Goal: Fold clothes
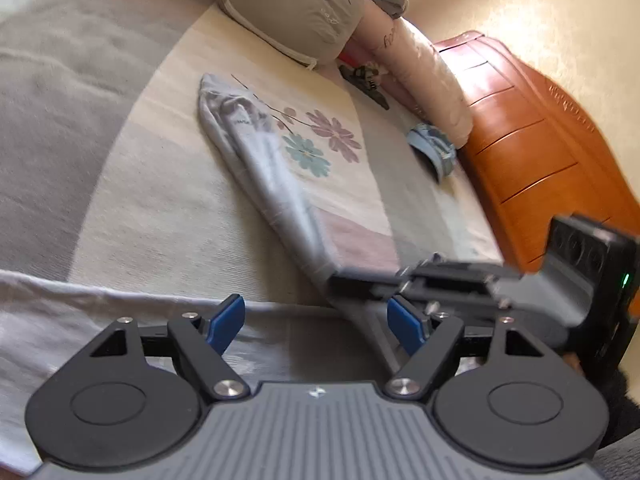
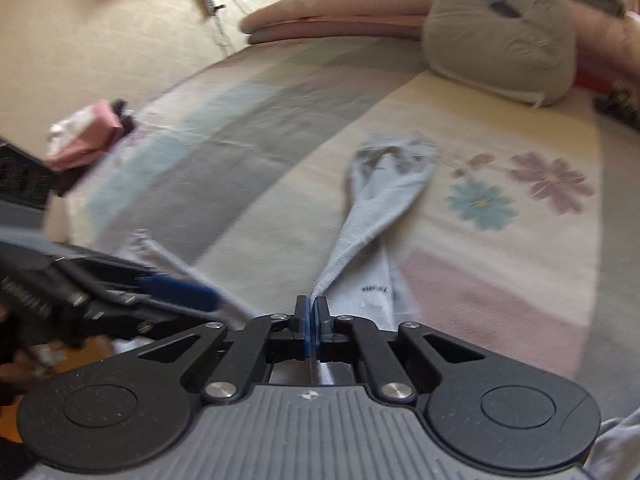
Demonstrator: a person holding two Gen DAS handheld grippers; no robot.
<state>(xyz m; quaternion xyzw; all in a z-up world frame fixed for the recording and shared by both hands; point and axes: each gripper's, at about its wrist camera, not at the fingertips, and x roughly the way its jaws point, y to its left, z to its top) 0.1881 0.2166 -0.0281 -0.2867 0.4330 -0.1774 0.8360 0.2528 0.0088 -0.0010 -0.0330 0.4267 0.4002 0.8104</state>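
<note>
Light grey trousers [image 1: 256,152] lie lengthwise on the bed, with the waist at the far end [image 2: 394,156]. My right gripper [image 2: 311,309] is shut on the near end of one leg, and the cloth runs taut from its blue pads. It also shows in the left wrist view, where the right gripper [image 1: 360,280] pinches that leg end. The other leg [image 1: 100,300] stretches off to the left across the foreground. My left gripper [image 1: 316,320] is open just above this leg with nothing between its pads. From the right wrist view, the left gripper [image 2: 180,294] hangs over that leg [image 2: 160,256].
A grey cat-face cushion [image 1: 288,8] and pink quilts [image 1: 424,72] lie at the head of the bed by the wooden headboard [image 1: 532,140]. A folded blue item [image 1: 434,148] and a dark item [image 1: 364,80] lie nearby. Pink folded clothes [image 2: 84,136] sit at the bed's left edge.
</note>
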